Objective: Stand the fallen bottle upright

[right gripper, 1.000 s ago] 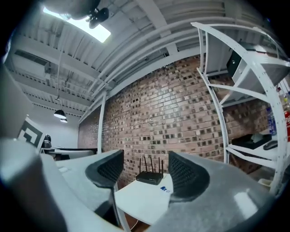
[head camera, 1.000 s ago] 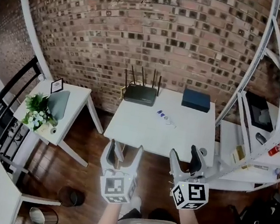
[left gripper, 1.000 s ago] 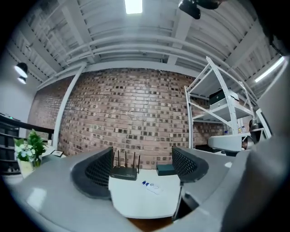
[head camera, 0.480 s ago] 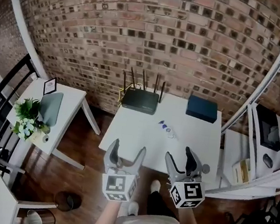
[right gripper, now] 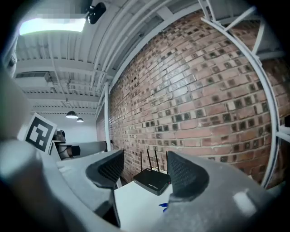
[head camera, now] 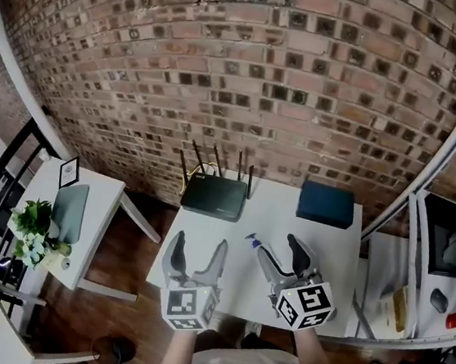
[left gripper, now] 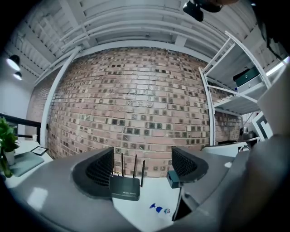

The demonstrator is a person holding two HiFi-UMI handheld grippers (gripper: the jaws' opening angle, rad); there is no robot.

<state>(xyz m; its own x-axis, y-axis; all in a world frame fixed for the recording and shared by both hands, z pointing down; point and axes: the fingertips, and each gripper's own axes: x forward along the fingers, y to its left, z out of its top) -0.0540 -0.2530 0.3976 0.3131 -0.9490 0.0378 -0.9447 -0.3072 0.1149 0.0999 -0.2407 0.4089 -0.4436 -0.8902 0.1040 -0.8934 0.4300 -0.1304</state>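
A small clear bottle with a blue cap (head camera: 252, 242) lies on its side on the white table (head camera: 203, 248), in front of the black router (head camera: 212, 196). It also shows low in the left gripper view as the bottle (left gripper: 158, 209), and only its blue cap (right gripper: 163, 206) shows in the right gripper view. My left gripper (head camera: 197, 252) hovers open over the table's near edge, left of the bottle. My right gripper (head camera: 282, 255) is open just right of the bottle and partly covers it. Nothing lies between either pair of jaws.
A dark blue box (head camera: 326, 204) sits at the table's back right, against the brick wall. A white side table with a plant (head camera: 34, 227) stands at the left. A white metal shelf rack (head camera: 440, 269) stands close on the right.
Both grippers have come forward from beyond the table's near edge to over the table, close to the bottle. Their jaws stand as wide as before.
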